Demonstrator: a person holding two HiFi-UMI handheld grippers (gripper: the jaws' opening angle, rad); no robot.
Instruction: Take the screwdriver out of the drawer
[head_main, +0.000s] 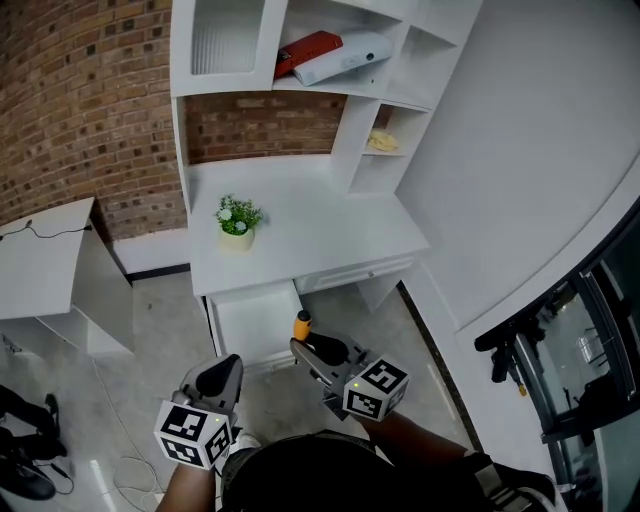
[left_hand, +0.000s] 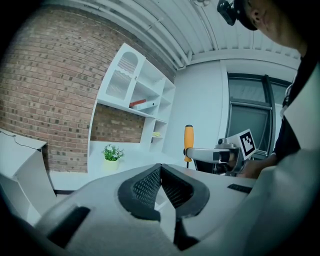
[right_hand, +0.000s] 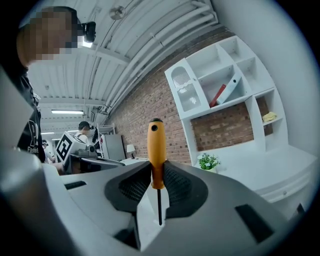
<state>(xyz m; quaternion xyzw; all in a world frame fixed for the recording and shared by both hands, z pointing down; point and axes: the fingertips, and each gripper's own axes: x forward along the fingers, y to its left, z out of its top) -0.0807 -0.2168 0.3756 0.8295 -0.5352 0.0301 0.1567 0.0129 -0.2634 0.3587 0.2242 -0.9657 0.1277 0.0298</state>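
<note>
Where the head view gives only an orange handle by the open drawer under the bench, the right gripper view shows the right gripper pinching the screwdriver upright, its dark shaft hanging between the jaws. The left gripper, on the left, is pressed together on nothing.

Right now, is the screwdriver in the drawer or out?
Out. The right gripper is shut on the screwdriver, gripping its orange handle and holding it upright in the air, clear of the open drawer.
</note>
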